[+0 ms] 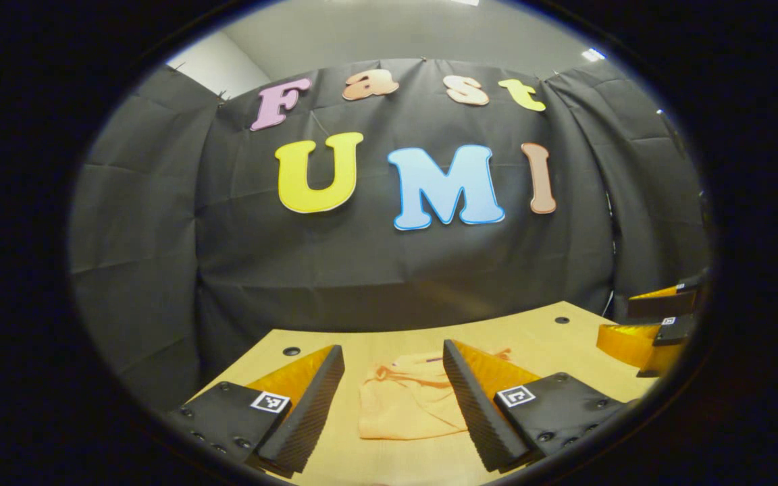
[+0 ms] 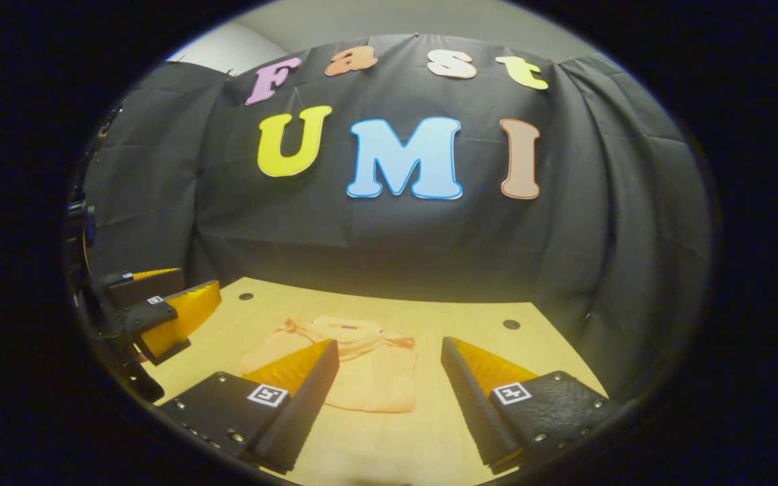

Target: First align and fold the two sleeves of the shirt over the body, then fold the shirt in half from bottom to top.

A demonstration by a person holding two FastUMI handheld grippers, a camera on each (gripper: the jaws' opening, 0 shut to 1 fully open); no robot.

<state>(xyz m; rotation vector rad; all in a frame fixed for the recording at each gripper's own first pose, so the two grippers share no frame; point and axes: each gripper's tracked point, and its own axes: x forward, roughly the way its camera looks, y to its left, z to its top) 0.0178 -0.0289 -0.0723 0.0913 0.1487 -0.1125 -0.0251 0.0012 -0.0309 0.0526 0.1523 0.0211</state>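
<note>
Folded compactly, the shirt (image 2: 355, 371) lies mid-surface (image 2: 470, 324); both the left gripper (image 1: 392, 398) and right gripper (image 2: 389, 398) hover above with fingers wide apart, holding nothing, apparently finished.

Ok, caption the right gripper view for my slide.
Right gripper, fingers open, above a folded orange shirt on a wooden table.
</note>
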